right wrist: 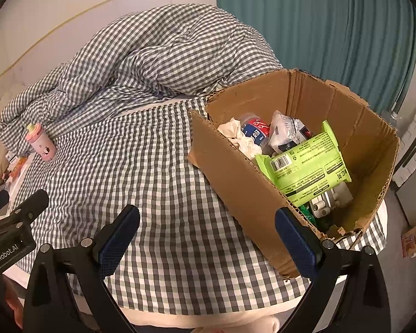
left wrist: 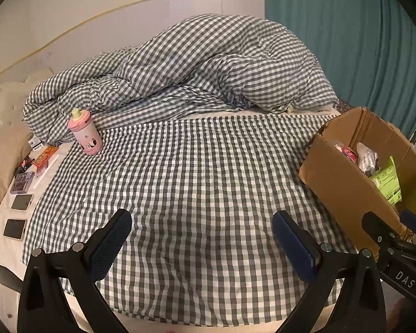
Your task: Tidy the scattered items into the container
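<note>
Fingers [right wrist: 296, 245] apart beside filled box [right wrist: 244, 191]

small boxes [left wrist: 43, 154] print unreadable, cardboard box [left wrist: 344, 186] contents half hidden

Legible markings: "DAS" in white on the body of the right gripper [left wrist: 396, 223] in the left wrist view, "GenRobot.AI" in white on the body of the left gripper [right wrist: 16, 198] in the right wrist view; print on the green pack [right wrist: 305, 163] too small to read.
</note>
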`<state>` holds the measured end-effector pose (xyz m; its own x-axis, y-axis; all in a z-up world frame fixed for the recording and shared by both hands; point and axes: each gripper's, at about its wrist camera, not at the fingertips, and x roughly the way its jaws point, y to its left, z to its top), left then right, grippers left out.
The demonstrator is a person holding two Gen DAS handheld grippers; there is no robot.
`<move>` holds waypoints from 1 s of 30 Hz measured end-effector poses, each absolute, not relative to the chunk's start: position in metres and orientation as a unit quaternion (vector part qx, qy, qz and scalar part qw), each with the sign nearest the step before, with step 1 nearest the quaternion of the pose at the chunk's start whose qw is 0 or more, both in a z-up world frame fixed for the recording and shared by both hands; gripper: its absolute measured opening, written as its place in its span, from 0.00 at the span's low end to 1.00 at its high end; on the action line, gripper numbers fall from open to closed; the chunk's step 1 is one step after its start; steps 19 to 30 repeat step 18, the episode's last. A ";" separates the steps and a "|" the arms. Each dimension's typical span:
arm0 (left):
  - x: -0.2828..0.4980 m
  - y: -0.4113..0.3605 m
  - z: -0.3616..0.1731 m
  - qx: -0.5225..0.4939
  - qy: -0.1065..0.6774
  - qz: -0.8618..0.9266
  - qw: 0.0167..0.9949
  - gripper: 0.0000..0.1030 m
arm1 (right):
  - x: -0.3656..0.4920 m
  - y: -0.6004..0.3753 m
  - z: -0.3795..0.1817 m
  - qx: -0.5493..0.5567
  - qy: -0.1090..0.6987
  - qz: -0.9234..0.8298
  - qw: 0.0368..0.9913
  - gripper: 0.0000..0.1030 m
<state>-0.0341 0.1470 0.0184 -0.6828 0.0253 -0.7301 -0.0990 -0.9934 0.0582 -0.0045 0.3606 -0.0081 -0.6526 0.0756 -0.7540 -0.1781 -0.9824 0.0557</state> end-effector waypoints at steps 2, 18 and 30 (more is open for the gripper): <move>-0.035 0.147 0.018 -0.398 0.048 0.916 0.034 1.00 | -0.004 0.360 -0.008 -0.410 0.063 0.907 0.071 0.95; -0.034 0.141 0.012 -0.384 0.022 0.921 0.060 1.00 | -0.005 0.361 -0.017 -0.423 0.087 0.899 0.070 0.95; -0.034 0.141 0.012 -0.384 0.022 0.921 0.060 1.00 | -0.005 0.361 -0.017 -0.423 0.087 0.899 0.070 0.95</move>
